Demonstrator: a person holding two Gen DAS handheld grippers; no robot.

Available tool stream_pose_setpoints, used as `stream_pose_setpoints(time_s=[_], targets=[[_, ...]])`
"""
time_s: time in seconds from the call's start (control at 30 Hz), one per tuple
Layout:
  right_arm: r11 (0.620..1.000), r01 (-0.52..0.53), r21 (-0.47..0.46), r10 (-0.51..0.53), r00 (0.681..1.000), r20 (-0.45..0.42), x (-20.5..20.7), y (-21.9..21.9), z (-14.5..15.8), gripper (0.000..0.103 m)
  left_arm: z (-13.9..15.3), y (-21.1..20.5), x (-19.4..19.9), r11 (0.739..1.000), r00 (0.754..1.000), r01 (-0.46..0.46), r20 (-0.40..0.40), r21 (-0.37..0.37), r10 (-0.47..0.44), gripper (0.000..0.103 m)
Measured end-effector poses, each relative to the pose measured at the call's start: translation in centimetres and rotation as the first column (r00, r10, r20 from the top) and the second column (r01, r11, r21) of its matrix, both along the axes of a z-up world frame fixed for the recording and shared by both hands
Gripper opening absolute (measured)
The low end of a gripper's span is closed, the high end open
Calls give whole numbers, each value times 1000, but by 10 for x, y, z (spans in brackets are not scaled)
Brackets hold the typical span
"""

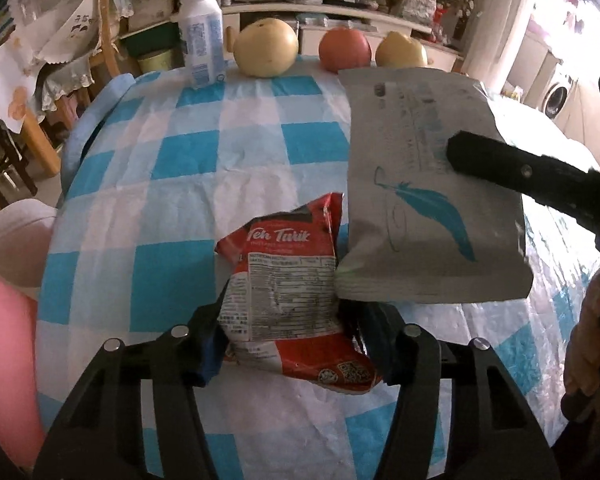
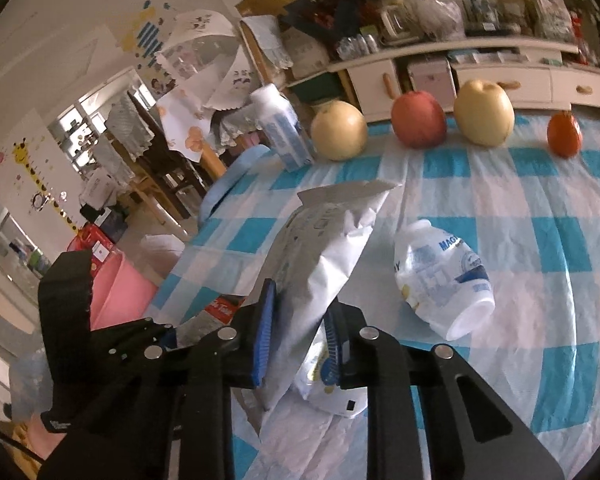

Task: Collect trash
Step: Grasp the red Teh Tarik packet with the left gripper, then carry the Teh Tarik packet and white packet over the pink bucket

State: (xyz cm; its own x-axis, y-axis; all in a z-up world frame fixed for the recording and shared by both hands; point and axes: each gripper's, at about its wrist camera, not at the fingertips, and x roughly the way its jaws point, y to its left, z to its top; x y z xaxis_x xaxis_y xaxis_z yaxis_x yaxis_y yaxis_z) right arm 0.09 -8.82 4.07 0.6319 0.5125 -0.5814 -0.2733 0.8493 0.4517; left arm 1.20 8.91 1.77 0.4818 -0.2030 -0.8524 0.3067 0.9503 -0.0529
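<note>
Holding trash: red packet [image 1: 288, 300] pinched between the two pads of the left gripper [image 1: 290, 344], shut tight on the lower half so it cannot slip.
Red packet place: lifted a little, close above the checked tablecloth [image 1: 172, 184], near the front edge.
Grey pouch [image 1: 428, 196]: squeezed in the right gripper [image 2: 296, 332], blue pads pressed on both flat sides, near its bottom end.
Pouch pose: hanging up in the air, tilted, top end pointing away; kept up so it clears the cloth.
Two packets together: just beside each other, edges overlapping in the left view; touching or not, hard to tell.
Reason for two claws: one piece of trash each, probably so both go to the bin in one trip.
Still to pick up: squashed clear bottle [image 2: 444, 276] lying on its side on the cloth, near the right gripper.
Under the right claw: another white wrapper [image 2: 332, 392] flat on the cloth.
Likely bin: pink tub [image 2: 120, 292] down beside the table on the left, maybe the place for trash.
Not trash, probably: white bottle [image 1: 202, 36] standing up at the far edge, then a pear [image 1: 266, 48], an apple [image 1: 344, 50], another pear [image 2: 484, 114] and a small orange fruit [image 2: 564, 134], all in a neat row, well apart from the claws.
</note>
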Motion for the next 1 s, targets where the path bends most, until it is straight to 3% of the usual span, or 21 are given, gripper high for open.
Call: stream_pose_setpoints(time_s=[0.57,0.77,1.0], targets=[[993,-2,-121,17,993,117,-30,20,29,16,30,43,-7,991,994,-93,57,-96,98,53],[994,-23,-111,38,990,137,-39,36,40,16,49,67,-16,983,983,-139,105,-120,152,53],[995,-85,-42,91,984,154,-48,73,57,16,72,109,-26,960,950,-240,169,-145,263,53]])
